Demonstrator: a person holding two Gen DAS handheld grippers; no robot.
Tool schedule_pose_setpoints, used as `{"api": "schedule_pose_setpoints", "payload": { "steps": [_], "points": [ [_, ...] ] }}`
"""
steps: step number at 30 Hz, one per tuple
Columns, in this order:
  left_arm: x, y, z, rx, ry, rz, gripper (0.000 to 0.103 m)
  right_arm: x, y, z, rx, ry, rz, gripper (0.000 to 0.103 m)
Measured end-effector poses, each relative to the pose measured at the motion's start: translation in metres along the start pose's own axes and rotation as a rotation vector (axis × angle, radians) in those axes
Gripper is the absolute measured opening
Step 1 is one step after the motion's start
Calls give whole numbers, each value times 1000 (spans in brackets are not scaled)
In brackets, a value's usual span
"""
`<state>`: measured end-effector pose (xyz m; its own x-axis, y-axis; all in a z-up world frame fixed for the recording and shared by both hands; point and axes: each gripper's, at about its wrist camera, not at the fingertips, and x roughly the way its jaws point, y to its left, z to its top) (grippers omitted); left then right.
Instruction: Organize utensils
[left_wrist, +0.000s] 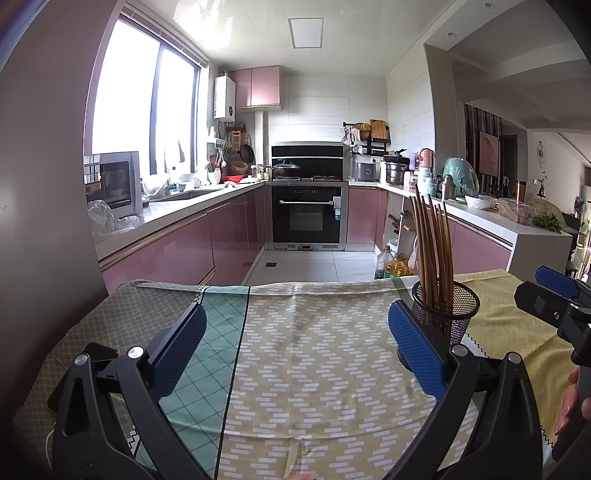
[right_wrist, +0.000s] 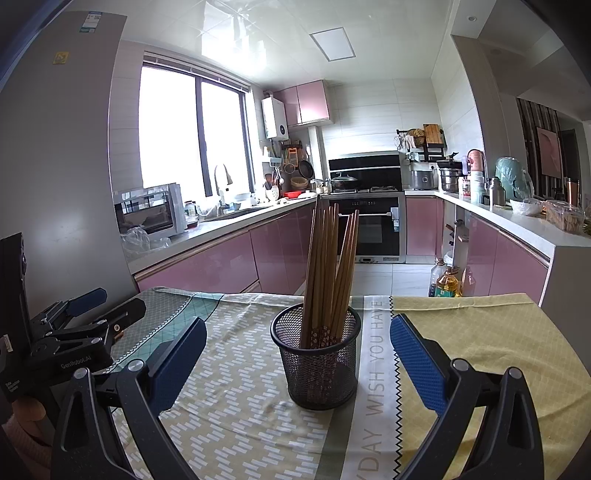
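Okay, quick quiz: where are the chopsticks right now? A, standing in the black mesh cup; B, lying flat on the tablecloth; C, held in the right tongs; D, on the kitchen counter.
A: the chopsticks stand bundled in the mesh cup, while the right tongs are open and empty.

Blown-out window (right_wrist: 192, 129) daylight, perhaps slight edge blur

Patchwork tablecloth (right_wrist: 240, 369); beyond it, pink cabinets (right_wrist: 207, 266), oven (left_wrist: 309, 218), microwave (right_wrist: 151, 214), oil bottles (right_wrist: 445, 282).
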<state>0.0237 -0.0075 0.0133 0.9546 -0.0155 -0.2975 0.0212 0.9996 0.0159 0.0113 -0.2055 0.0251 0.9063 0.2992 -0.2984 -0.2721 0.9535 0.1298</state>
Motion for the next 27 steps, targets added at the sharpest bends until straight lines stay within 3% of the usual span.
{"api": "schedule_pose_setpoints", "payload": {
  "steps": [27],
  "points": [
    [0,0,-2,0,0,-2,97,1,-1,-2,4,2,0,96]
  ]
}}
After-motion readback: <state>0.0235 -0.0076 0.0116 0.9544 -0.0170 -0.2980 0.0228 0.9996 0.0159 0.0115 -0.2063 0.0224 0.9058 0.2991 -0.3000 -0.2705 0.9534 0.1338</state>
